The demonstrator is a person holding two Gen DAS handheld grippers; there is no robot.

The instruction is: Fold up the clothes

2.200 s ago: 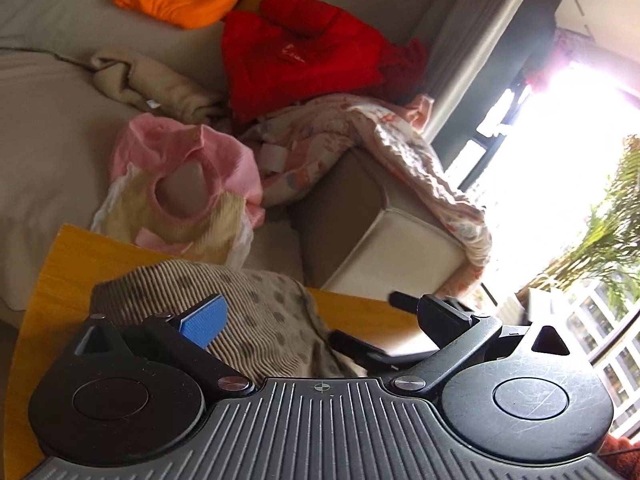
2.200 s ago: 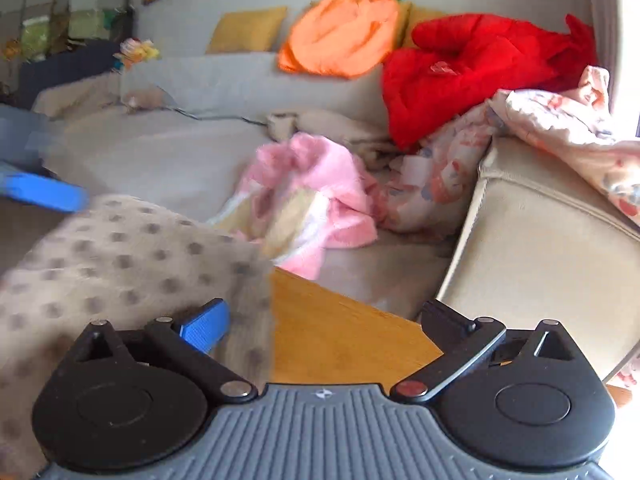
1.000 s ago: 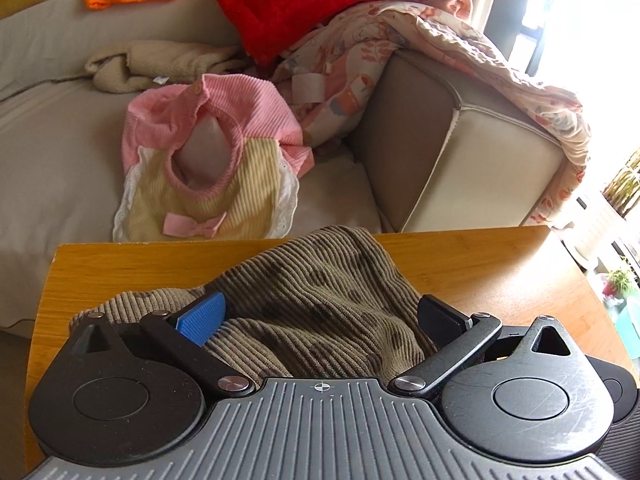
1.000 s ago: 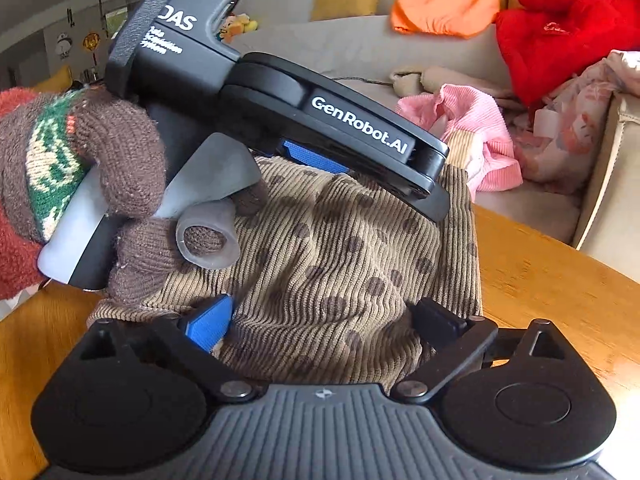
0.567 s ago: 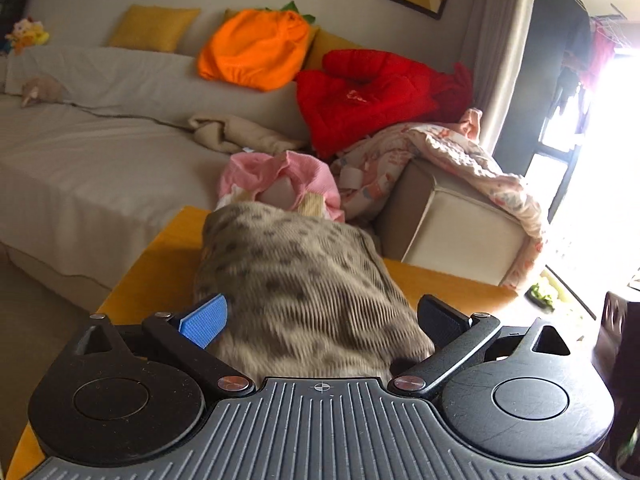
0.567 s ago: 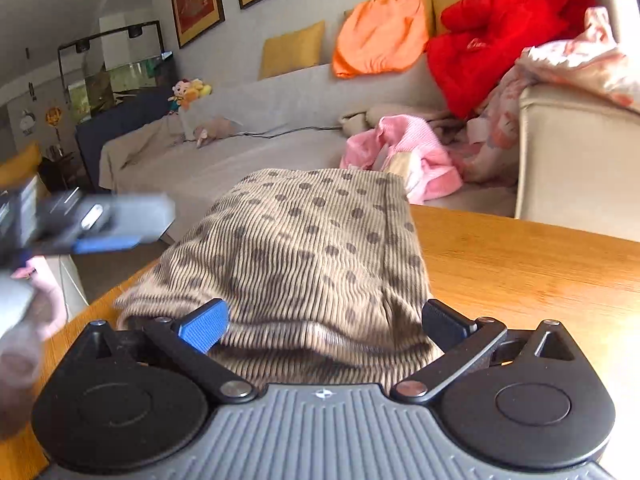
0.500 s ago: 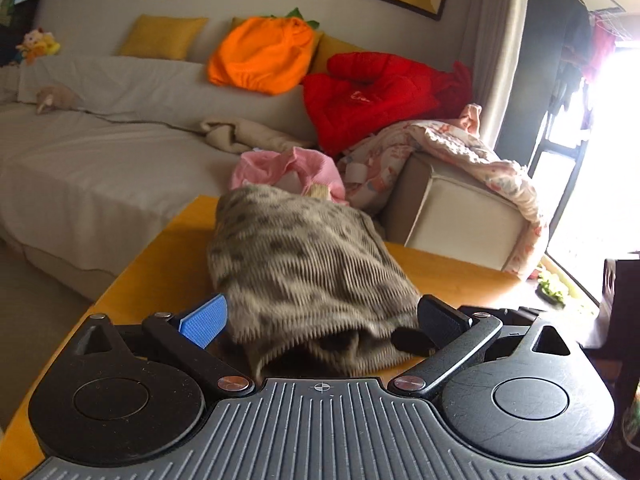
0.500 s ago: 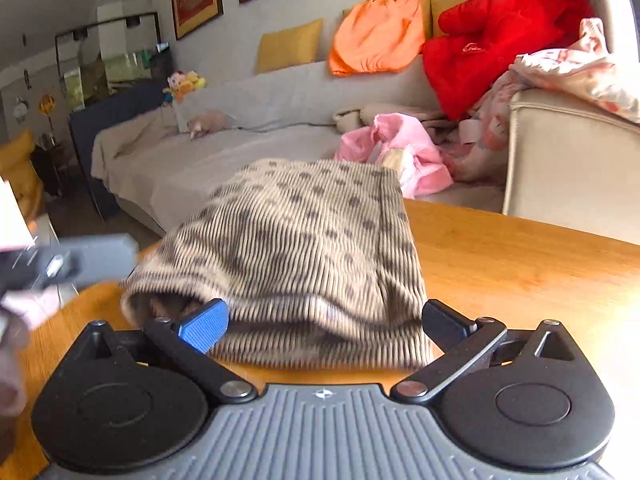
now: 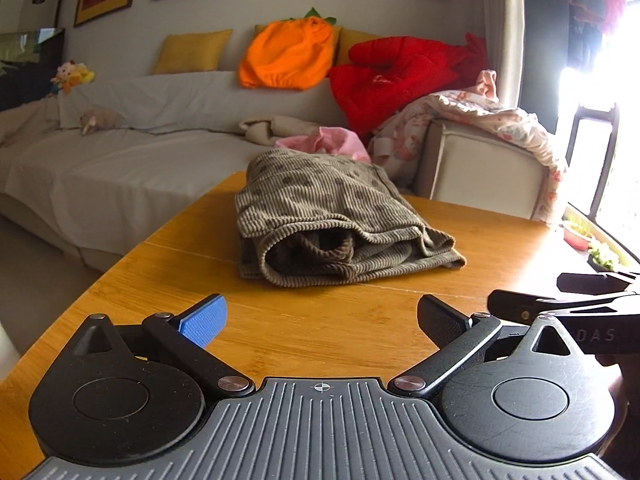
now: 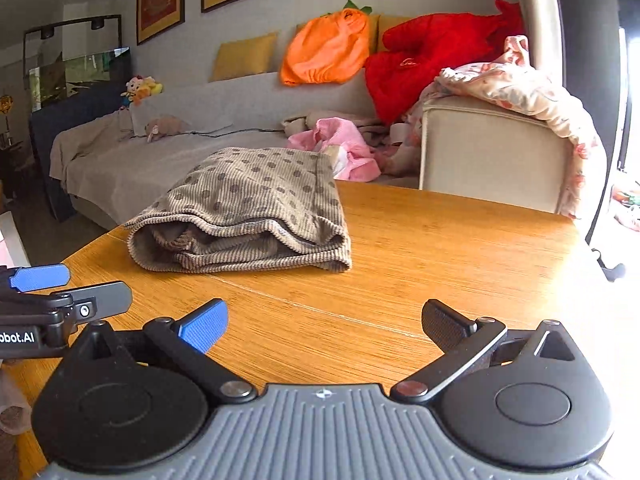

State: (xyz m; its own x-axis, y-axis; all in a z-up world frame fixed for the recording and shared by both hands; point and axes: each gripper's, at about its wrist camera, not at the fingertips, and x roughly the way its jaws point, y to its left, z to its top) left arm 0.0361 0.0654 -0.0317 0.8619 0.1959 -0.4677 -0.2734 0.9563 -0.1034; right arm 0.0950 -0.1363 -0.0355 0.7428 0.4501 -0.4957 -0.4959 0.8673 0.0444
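Where the left wrist camera looks out, the left claw (image 9: 319,321) hangs spread wide with nothing in it above the wooden table (image 9: 160,276), well short of the folded brown dotted garment (image 9: 332,224) lying mid-table; the right claw's fingers (image 9: 560,300) poke in from the right. From the right wrist camera, the right claw (image 10: 323,323) gapes equally wide and bare, the garment (image 10: 248,208) ahead to its left, a sofa (image 10: 180,152) strewn with clothes beyond.

the right gripper (image 10: 322,322) is hovering with its fingers spread wide and empty over the wooden table (image 10: 440,248), the folded brown dotted garment (image 10: 248,212) is lying just ahead, and the left gripper (image 10: 60,292) is poking in beside it.
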